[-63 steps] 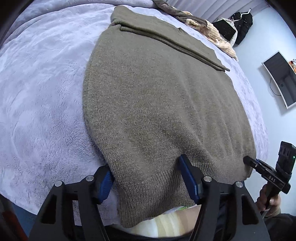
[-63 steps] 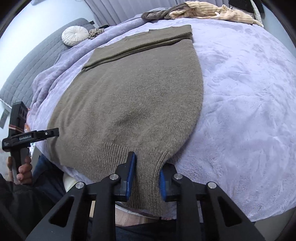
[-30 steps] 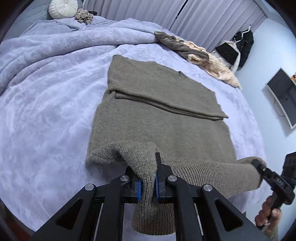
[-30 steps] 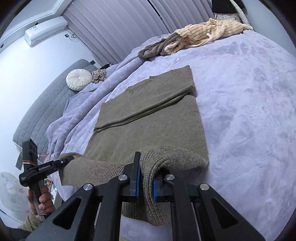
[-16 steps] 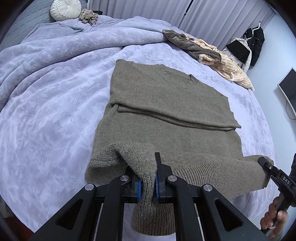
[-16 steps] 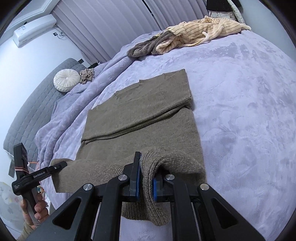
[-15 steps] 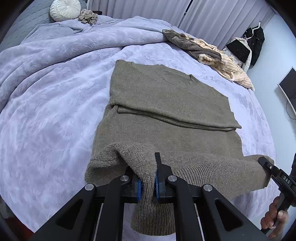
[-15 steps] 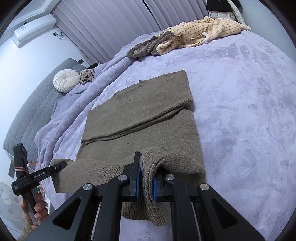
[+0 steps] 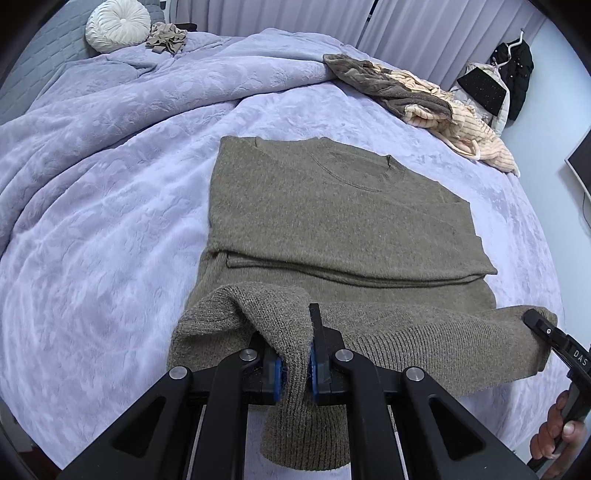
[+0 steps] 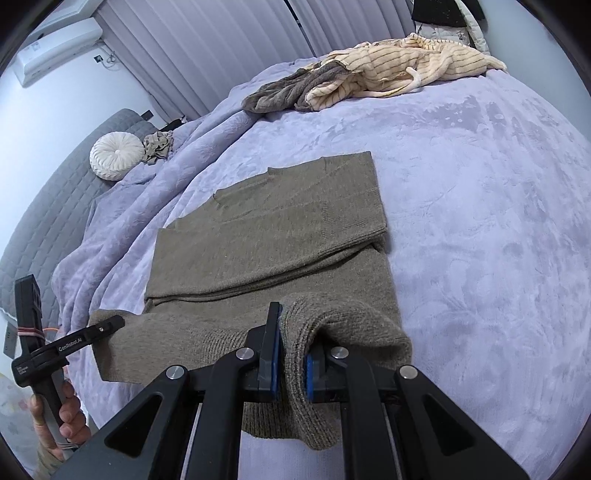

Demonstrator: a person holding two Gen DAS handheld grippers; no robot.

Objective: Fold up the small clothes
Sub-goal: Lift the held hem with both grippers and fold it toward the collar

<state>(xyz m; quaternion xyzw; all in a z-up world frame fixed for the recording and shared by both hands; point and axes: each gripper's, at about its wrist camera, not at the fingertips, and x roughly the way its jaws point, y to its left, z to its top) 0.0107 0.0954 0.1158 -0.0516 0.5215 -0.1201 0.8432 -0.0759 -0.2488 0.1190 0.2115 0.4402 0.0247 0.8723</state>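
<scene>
Knit: olive-brown sweater (image 9: 332, 221) lies mid-frame on the lilac plush bedspread (image 9: 92, 221), neckline at the far end, sleeves folded across the chest, ribbed hem lifted toward the cameras.
Left gripper (image 9: 295, 363): bottom centre of its own view, blue pads clamped on the hem's left corner; the knit hangs below the jaws, its end cut off by the black frame.
Right gripper (image 10: 291, 369): bottom centre of its view, pinching the hem's right corner the same way.
Hidden: underside of the raised hem; each hand (image 10: 55, 417) only partly shown at the frame edge.
Upper left: round white cushion (image 9: 118, 24), beside it a crumpled beige cloth (image 9: 166, 37).
Upper right: grey and striped cream garments (image 9: 424, 99) in a heap, individual pieces hard to separate.
</scene>
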